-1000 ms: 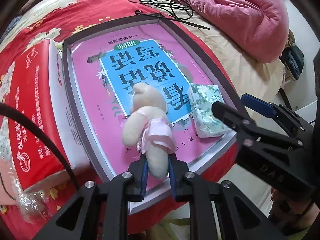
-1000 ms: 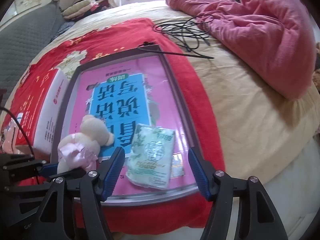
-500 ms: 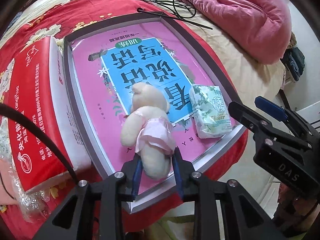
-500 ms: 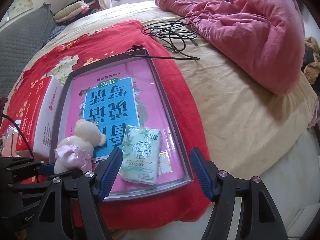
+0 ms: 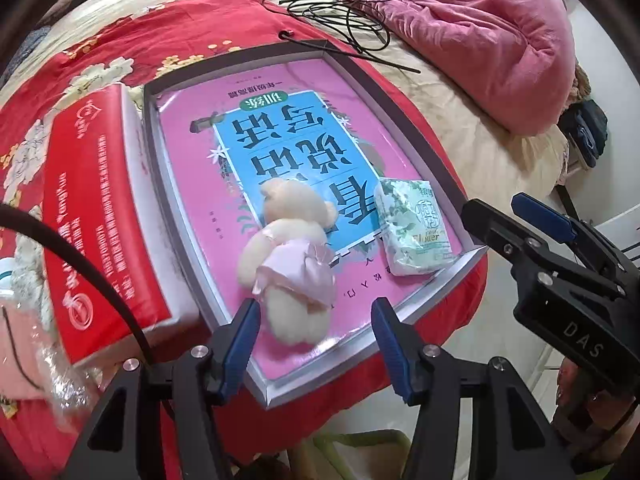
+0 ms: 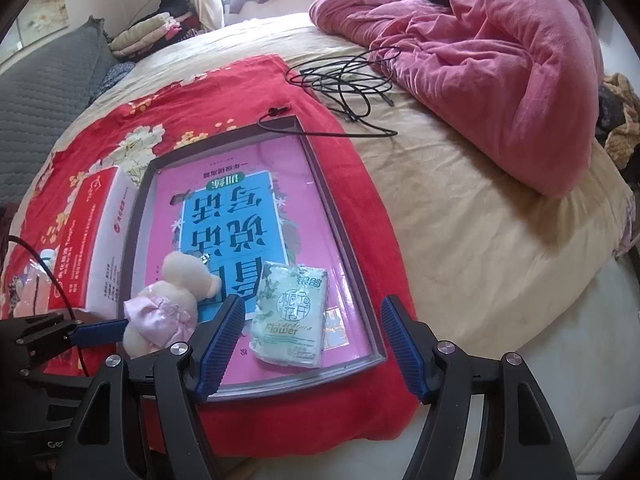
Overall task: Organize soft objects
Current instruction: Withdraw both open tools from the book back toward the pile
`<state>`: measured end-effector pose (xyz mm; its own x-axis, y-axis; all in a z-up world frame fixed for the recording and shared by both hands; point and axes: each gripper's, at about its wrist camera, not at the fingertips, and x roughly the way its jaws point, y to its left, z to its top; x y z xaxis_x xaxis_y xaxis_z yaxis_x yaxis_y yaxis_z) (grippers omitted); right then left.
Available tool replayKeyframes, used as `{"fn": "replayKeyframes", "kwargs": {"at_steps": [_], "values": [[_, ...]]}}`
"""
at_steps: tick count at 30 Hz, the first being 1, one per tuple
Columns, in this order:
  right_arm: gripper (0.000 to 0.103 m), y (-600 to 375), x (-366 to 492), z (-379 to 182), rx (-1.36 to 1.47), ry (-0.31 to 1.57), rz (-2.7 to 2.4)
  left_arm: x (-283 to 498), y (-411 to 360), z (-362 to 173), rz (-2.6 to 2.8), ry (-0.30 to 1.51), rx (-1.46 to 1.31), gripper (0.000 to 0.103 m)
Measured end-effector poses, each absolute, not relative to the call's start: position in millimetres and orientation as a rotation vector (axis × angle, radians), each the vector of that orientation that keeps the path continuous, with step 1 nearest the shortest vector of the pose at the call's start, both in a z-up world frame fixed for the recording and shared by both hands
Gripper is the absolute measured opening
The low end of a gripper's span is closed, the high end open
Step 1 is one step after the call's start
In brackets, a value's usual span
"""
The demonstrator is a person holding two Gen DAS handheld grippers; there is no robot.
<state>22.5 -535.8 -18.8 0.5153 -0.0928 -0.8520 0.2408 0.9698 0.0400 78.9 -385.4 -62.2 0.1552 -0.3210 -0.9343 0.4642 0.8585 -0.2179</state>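
Bed (image 6: 460,240) under a red floral cloth carries the shallow tray (image 5: 404,120). At nine o'clock, a red box (image 5: 92,216). Left tool (image 5: 316,344) tips steeply down, jaws just widening, pads clear of the plush bear (image 5: 288,264) lying between them in the tray. At three o'clock of the bear, the tissue pack (image 6: 290,312); right tool (image 6: 312,344) hovers spread, angled down over it.

I'm in a home bedroom: a bed (image 6: 460,240) under a beige sheet stretches ahead of my hand-held gripper, a rumpled pink duvet (image 6: 500,64) far right, folded clothes (image 6: 148,36) piled far left by the window
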Motion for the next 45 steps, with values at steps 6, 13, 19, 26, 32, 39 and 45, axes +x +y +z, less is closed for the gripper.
{"fn": "replayKeyframes", "kwargs": {"at_steps": [6,13,19,26,32,39,45], "values": [[0.074,-533,18,-7,0.151,0.993,-0.218,67,-384,-44,-0.575,1.263,0.153,0.062],[0.077,-528,13,7,0.149,0.962,-0.230,59,-371,-19,-0.577,1.230,0.128,0.066],[0.078,-516,9,18,0.141,0.944,-0.233,52,-359,-4,-0.565,1.206,0.126,0.071],[0.078,-502,6,30,0.132,0.924,-0.236,47,-337,8,-0.529,1.180,0.108,0.074],[0.078,-491,4,39,0.149,0.905,-0.229,46,-318,16,-0.491,1.149,0.102,0.074],[0.078,-471,5,52,0.100,0.879,-0.215,47,-296,26,-0.470,1.130,0.064,0.074],[0.079,-452,7,64,0.065,0.858,-0.198,51,-276,35,-0.442,1.122,0.034,0.075]]}}
